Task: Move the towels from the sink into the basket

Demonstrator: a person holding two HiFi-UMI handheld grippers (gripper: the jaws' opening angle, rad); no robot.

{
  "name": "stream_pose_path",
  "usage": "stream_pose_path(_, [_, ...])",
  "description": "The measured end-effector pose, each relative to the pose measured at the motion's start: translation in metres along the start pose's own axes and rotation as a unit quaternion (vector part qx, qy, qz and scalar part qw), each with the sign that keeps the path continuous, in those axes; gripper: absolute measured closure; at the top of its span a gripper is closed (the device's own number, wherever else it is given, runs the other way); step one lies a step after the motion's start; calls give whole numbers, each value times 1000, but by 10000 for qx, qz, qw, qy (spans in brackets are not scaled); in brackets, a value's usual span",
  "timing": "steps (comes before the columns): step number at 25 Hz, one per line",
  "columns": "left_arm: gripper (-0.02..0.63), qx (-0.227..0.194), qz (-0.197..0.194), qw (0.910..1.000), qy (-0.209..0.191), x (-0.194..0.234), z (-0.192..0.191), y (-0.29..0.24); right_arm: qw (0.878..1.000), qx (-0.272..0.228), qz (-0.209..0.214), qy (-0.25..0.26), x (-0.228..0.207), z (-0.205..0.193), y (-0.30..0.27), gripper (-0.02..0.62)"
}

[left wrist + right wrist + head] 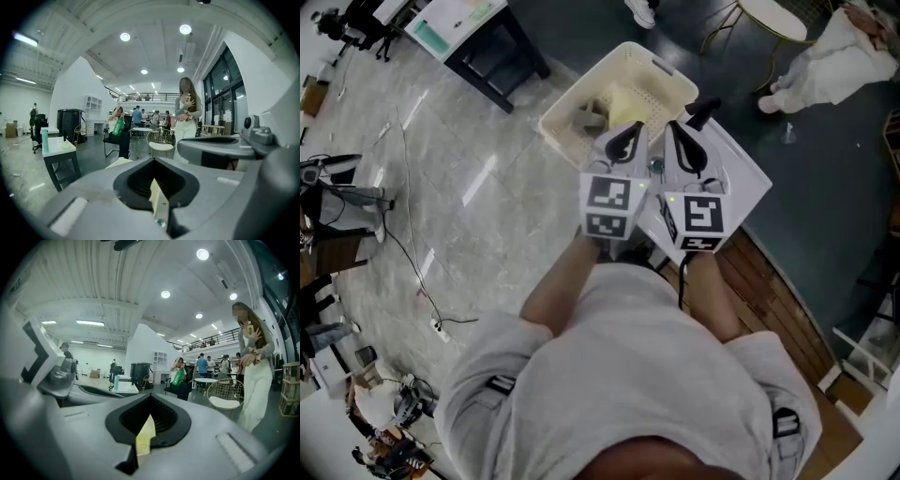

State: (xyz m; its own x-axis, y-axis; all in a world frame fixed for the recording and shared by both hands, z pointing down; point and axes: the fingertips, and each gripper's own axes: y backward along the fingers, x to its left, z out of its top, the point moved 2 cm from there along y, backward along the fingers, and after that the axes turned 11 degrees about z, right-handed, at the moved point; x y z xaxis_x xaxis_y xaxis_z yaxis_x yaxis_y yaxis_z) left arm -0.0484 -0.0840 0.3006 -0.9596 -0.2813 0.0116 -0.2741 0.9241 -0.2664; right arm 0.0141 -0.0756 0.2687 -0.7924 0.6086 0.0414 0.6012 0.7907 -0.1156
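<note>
Left hand-held gripper beside right hand-held gripper (both closed) near basket

The basket is seen to be of cream perforated plastic, the towels in it of soft matt cloth, the floor of glossy polished stone, and the boards of brown grained wood.

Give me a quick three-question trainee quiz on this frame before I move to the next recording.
1. True or false: the basket is empty.
2. The right gripper has its jaws: A wide apart; B together with nothing between; C clamped on a towel.
3. What colours are the two towels lying in the basket?
Key: 1 false; 2 B; 3 grey towel and yellow towel.
</note>
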Motion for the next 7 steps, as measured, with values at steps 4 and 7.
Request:
stream_pose_path(4, [586,9,1,10000,-9,1,-1,-1,10000,1,18,-2,1,0,-3,591])
stream_pose_path(7, [586,26,2,10000,-9,3,-1,-2,10000,8,25,-8,1,0,-5,591])
